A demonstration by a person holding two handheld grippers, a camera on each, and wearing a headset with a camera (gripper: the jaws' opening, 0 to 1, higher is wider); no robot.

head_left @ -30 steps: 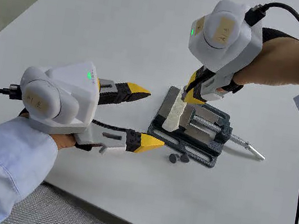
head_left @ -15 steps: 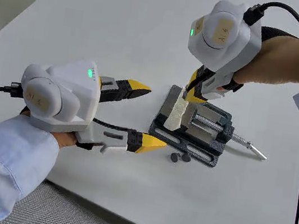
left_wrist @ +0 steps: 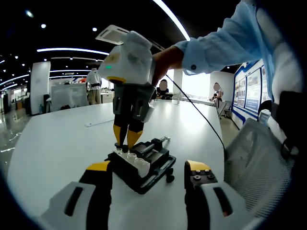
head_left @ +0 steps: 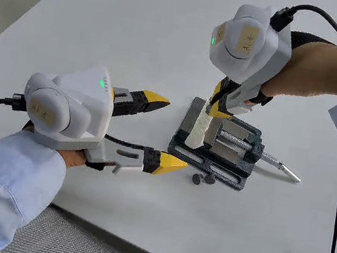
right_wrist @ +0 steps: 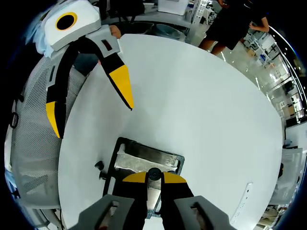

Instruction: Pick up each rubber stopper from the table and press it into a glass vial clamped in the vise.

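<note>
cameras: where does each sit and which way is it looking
Head view: on the headset, looking down at the table and vise; both sleeves, left gripper, right gripper show.
Left gripper view: on the left gripper, facing across the table at the vise; own open jaws.
Right gripper view: on the right gripper, facing straight down on the vise; own jaws pinch a rubber stopper.
Shared: all see the vise; each gripper view catches the other gripper.

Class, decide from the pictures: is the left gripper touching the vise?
Apart. In the head view, bare table shows between the vise and the yellow tips of the left gripper.
</note>
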